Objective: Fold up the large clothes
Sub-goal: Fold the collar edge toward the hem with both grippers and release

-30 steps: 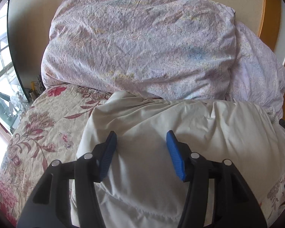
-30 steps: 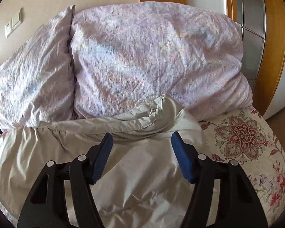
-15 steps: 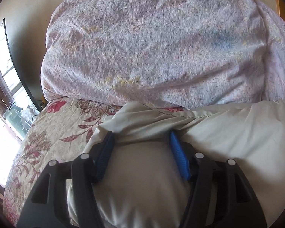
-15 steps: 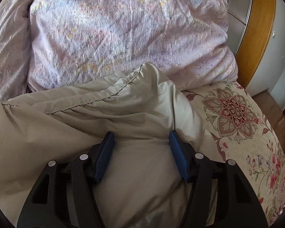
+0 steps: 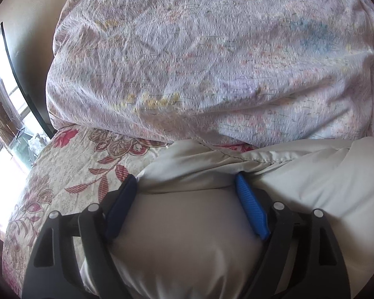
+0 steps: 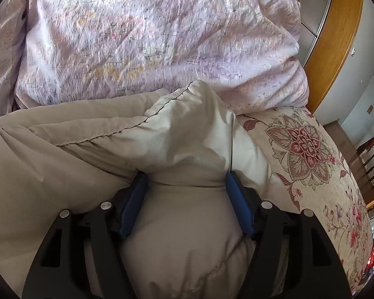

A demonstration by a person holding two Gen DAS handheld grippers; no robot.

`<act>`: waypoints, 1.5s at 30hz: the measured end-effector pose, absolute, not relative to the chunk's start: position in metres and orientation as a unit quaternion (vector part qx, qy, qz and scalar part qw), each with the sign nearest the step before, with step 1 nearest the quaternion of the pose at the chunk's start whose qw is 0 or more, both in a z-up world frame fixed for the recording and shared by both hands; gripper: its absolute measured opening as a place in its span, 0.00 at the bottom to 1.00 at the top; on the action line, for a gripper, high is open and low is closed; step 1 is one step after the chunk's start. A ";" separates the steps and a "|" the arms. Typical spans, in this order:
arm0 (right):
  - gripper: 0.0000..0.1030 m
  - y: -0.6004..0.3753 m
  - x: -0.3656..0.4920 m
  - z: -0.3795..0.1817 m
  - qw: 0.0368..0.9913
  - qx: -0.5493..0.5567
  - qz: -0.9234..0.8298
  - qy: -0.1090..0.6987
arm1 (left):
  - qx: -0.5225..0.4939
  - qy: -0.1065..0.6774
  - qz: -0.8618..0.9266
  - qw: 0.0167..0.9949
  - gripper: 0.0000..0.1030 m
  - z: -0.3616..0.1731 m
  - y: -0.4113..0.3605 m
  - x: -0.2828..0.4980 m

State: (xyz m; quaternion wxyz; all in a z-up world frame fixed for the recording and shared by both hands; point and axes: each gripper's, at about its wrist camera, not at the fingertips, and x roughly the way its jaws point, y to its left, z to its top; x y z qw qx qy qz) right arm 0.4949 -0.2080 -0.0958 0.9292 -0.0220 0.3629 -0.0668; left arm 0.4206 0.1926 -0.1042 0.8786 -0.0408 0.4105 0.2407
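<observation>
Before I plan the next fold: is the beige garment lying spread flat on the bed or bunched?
Bunched. The beige garment puffs into rounded folds, its stitched hem curling up against the lilac duvet.

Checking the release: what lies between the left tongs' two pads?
In the left wrist view, a puffy bulge of the beige garment fills the opening left tongs.

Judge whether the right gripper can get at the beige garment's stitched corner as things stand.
Probably yes: the right gripper is opening, the beige garment bulges between its fingers, and nothing covers the stitched corner just ahead.
</observation>
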 end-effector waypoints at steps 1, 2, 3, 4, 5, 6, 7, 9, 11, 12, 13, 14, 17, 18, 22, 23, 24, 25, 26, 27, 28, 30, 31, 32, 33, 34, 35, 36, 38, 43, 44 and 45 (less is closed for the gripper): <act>0.66 -0.207 0.496 -0.096 0.928 -0.026 -0.065 0.366 | -0.039 0.411 0.244 0.878 0.80 -0.103 0.193 0.420; 0.66 -0.207 0.497 -0.094 0.926 -0.031 -0.060 0.372 | -0.036 0.412 0.246 0.877 0.81 -0.101 0.193 0.417; 0.66 -0.207 0.497 -0.091 0.922 -0.035 -0.051 0.382 | -0.033 0.413 0.250 0.875 0.81 -0.097 0.193 0.411; 0.66 -0.211 0.495 -0.086 0.918 -0.033 -0.040 0.394 | -0.038 0.410 0.247 0.877 0.82 -0.091 0.193 0.403; 0.66 -0.215 0.491 -0.079 0.918 -0.019 -0.031 0.396 | -0.048 0.400 0.234 0.885 0.83 -0.084 0.191 0.391; 0.66 -0.221 0.483 -0.068 0.925 0.003 -0.022 0.380 | -0.055 0.389 0.228 0.891 0.84 -0.076 0.191 0.381; 0.66 -0.227 0.475 -0.057 0.934 0.020 -0.018 0.356 | -0.057 0.380 0.230 0.894 0.86 -0.070 0.192 0.374; 0.67 -0.231 0.466 -0.038 0.946 0.042 -0.004 0.321 | -0.071 0.368 0.233 0.898 0.86 -0.060 0.196 0.366; 0.67 -0.224 0.469 -0.031 0.947 0.041 0.010 0.317 | -0.087 0.367 0.230 0.897 0.86 -0.055 0.199 0.367; 0.67 -0.218 0.474 -0.031 0.946 0.028 0.013 0.322 | -0.085 0.368 0.234 0.896 0.86 -0.053 0.198 0.370; 0.67 -0.211 0.478 -0.032 0.946 0.011 0.008 0.324 | -0.080 0.368 0.239 0.895 0.86 -0.053 0.197 0.374; 0.67 -0.204 0.483 -0.036 0.945 -0.008 0.002 0.326 | -0.074 0.368 0.245 0.894 0.86 -0.054 0.196 0.378; 0.67 -0.195 0.500 -0.050 0.943 -0.050 -0.024 0.327 | -0.052 0.375 0.265 0.887 0.86 -0.064 0.196 0.389; 0.67 -0.196 0.505 -0.055 0.942 -0.055 -0.033 0.329 | -0.043 0.382 0.273 0.882 0.86 -0.070 0.198 0.394; 0.72 -0.217 0.520 -0.080 0.933 0.008 -0.025 0.359 | -0.070 0.396 0.259 0.878 0.88 -0.089 0.207 0.400; 0.75 -0.218 0.520 -0.082 0.934 0.014 -0.024 0.355 | -0.071 0.394 0.262 0.878 0.91 -0.090 0.207 0.401; 0.76 -0.218 0.521 -0.084 0.935 0.013 -0.025 0.354 | -0.067 0.394 0.264 0.878 0.92 -0.092 0.206 0.402; 0.77 -0.215 0.522 -0.087 0.934 0.006 -0.030 0.355 | -0.064 0.395 0.264 0.878 0.93 -0.093 0.205 0.402; 0.78 -0.212 0.524 -0.088 0.934 -0.005 -0.036 0.356 | -0.064 0.396 0.264 0.877 0.94 -0.095 0.205 0.403; 0.79 -0.208 0.525 -0.090 0.933 -0.013 -0.042 0.357 | -0.067 0.400 0.262 0.876 0.95 -0.096 0.206 0.404; 0.80 -0.204 0.525 -0.091 0.932 -0.018 -0.046 0.359 | -0.073 0.405 0.257 0.874 0.96 -0.098 0.208 0.405; 0.81 -0.204 0.526 -0.093 0.930 -0.018 -0.047 0.363 | -0.092 0.415 0.245 0.871 0.98 -0.102 0.214 0.407; 0.81 -0.205 0.527 -0.095 0.930 -0.015 -0.045 0.364 | -0.103 0.419 0.237 0.870 0.98 -0.104 0.217 0.408; 0.81 -0.205 0.527 -0.096 0.929 -0.011 -0.042 0.366 | -0.114 0.423 0.232 0.869 0.98 -0.106 0.220 0.408; 0.81 -0.206 0.528 -0.097 0.929 -0.007 -0.040 0.368 | -0.123 0.425 0.227 0.867 0.98 -0.108 0.223 0.409; 0.82 -0.207 0.529 -0.098 0.928 -0.003 -0.038 0.370 | -0.129 0.428 0.223 0.866 0.98 -0.110 0.225 0.409; 0.82 -0.208 0.530 -0.099 0.928 0.001 -0.036 0.371 | -0.133 0.429 0.220 0.866 0.98 -0.111 0.226 0.410; 0.82 -0.209 0.531 -0.100 0.927 0.004 -0.034 0.373 | -0.136 0.430 0.218 0.865 0.98 -0.112 0.227 0.410; 0.83 -0.208 0.532 -0.100 0.926 0.009 -0.031 0.375 | -0.143 0.434 0.213 0.864 0.98 -0.114 0.230 0.411; 0.83 -0.209 0.534 -0.102 0.926 0.017 -0.028 0.377 | -0.164 0.438 0.202 0.860 0.98 -0.118 0.235 0.412; 0.83 -0.210 0.535 -0.102 0.925 0.019 -0.027 0.377 | -0.166 0.439 0.201 0.860 0.98 -0.118 0.234 0.412; 0.84 -0.211 0.536 -0.103 0.925 0.021 -0.026 0.378 | -0.166 0.439 0.201 0.860 0.98 -0.119 0.235 0.412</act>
